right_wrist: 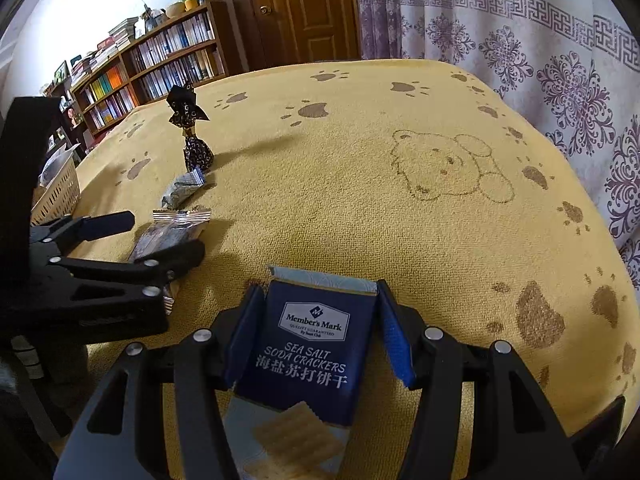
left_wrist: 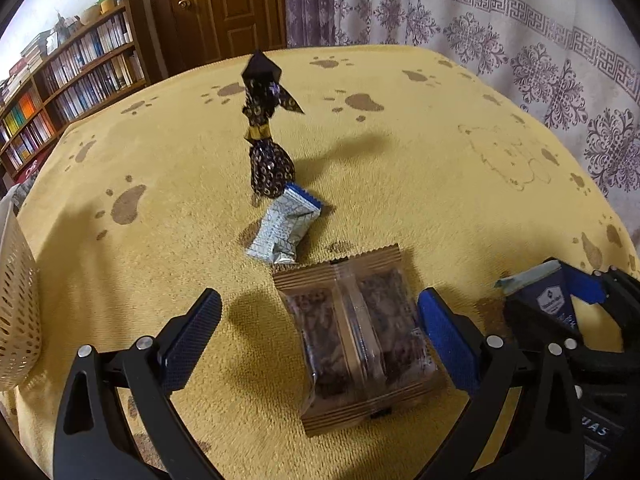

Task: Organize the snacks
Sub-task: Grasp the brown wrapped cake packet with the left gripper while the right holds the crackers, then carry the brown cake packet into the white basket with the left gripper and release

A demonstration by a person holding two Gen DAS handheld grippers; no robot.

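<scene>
The right gripper (right_wrist: pixel 316 320) is squeezing a dark blue cracker pack (right_wrist: pixel 308 344), with one blue pad on each side of it, so this snack is already picked up or just about to be. The left gripper (left_wrist: pixel 320 332) is spread wide, with nothing in its grip. A brown snack bar pack (left_wrist: pixel 356 340) lies flat on the yellow blanket (left_wrist: pixel 440 180) between its two fingers, nearer the right finger and maybe just brushing it. Past that pack lies a small silver and blue wrapper (left_wrist: pixel 282 228), and right behind it a dark candy bag with a gold tie (left_wrist: pixel 266 140) stands upright. A pale basket with little holes (left_wrist: pixel 18 300) sits at the left edge of the blanket, well apart from the snacks. The step in hand looks like grabbing, one snack for each gripper. Next, the left gripper likely needs to come down low around the flat brown pack and close on its sides, which could be tricky because the pack is thin and the blanket is soft. Then both snacks probably go to the basket, though that is only a guess
</scene>
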